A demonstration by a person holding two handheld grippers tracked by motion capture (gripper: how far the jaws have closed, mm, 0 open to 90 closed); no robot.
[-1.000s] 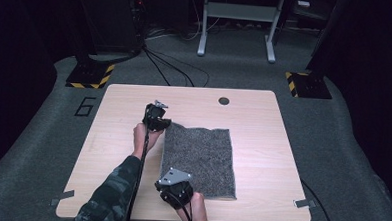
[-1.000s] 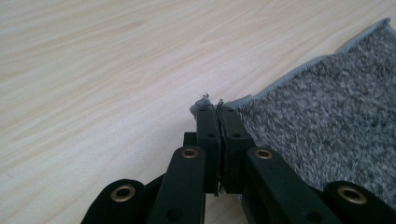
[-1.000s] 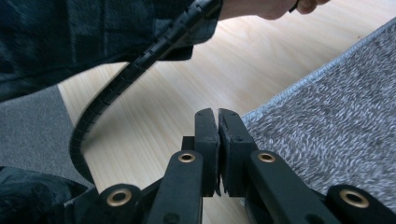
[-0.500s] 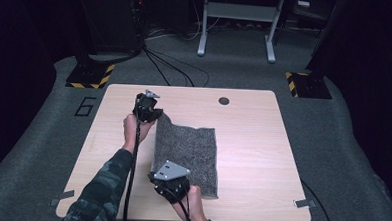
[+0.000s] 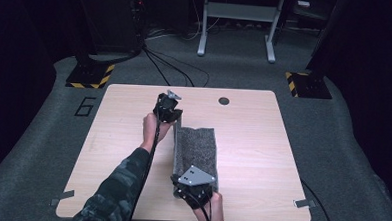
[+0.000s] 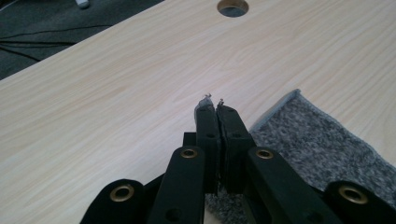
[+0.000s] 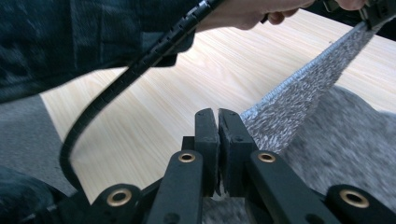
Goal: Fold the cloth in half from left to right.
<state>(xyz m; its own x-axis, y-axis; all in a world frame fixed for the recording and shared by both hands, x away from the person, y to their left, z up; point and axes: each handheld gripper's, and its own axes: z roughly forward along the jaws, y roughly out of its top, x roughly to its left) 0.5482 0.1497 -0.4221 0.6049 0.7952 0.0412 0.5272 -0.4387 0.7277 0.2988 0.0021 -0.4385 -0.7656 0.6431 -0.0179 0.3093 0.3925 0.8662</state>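
A grey felt cloth (image 5: 198,149) lies on the wooden table (image 5: 262,143), its left edge lifted off the surface between both hands. My left gripper (image 5: 172,120) pinches the far left corner; in the left gripper view its jaws (image 6: 216,109) are shut with grey fibres poking out of the tips and the cloth (image 6: 322,144) hanging to the right. My right gripper (image 5: 186,192) holds the near left corner, its jaws (image 7: 217,121) shut on the cloth's edge (image 7: 299,100), which runs taut up toward the other gripper.
A round cable hole (image 5: 224,100) sits near the table's far edge. A black cable (image 7: 116,88) loops across the right gripper view under a camouflage sleeve (image 5: 115,192). Table legs (image 5: 238,22) and striped floor plates (image 5: 91,76) stand beyond on the carpet.
Both grippers have lifted the cloth's left edge and carried it rightward, so the flat cloth now folds over itself and looks narrower.
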